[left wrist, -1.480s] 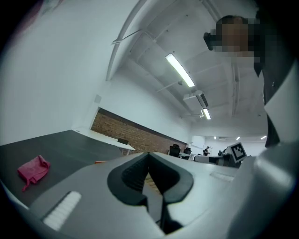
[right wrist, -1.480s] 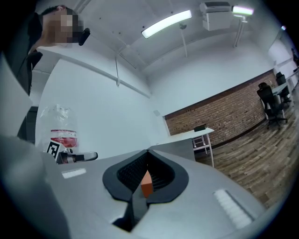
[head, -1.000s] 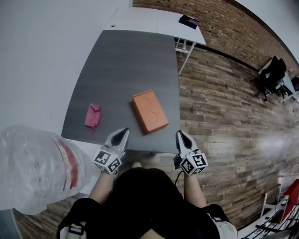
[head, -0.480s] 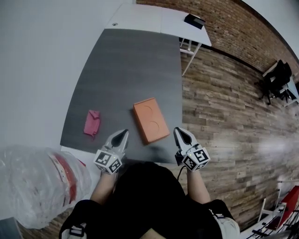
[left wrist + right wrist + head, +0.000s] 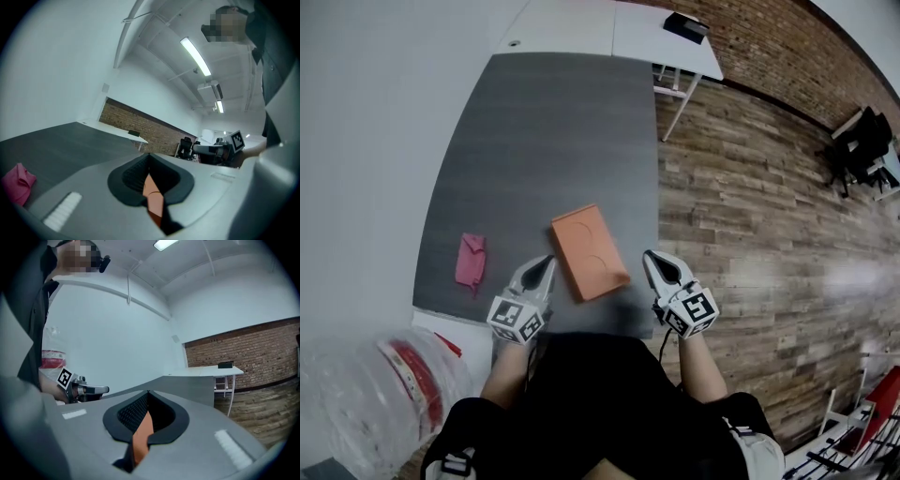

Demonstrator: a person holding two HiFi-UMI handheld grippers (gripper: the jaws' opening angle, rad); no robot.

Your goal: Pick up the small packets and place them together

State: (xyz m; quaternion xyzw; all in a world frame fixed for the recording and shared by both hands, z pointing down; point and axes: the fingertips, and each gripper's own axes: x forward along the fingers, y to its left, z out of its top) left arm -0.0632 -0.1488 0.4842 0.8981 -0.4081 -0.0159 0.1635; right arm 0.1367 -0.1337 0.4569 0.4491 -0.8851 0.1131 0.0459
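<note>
Dark grey table (image 5: 544,122) is sitting on a wood-plank floor (image 5: 750,216), with a brick wall (image 5: 750,47) way at the back. Closest in, the left gripper (image 5: 546,264) and right gripper (image 5: 652,260) are hovering over the table's near end, both pinched together and gripping nothing. An orange box (image 5: 589,253) is lying between their tips. The pink packet (image 5: 470,260) is lying off to the left, apart from the left gripper. A white table (image 5: 581,28) is standing past the far end.

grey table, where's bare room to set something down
The whole far half of the grey table, from the orange box to the white table, is bare. A strip between the pink packet and the box is free too. Crowded at the near edge: box, left gripper, right gripper.
</note>
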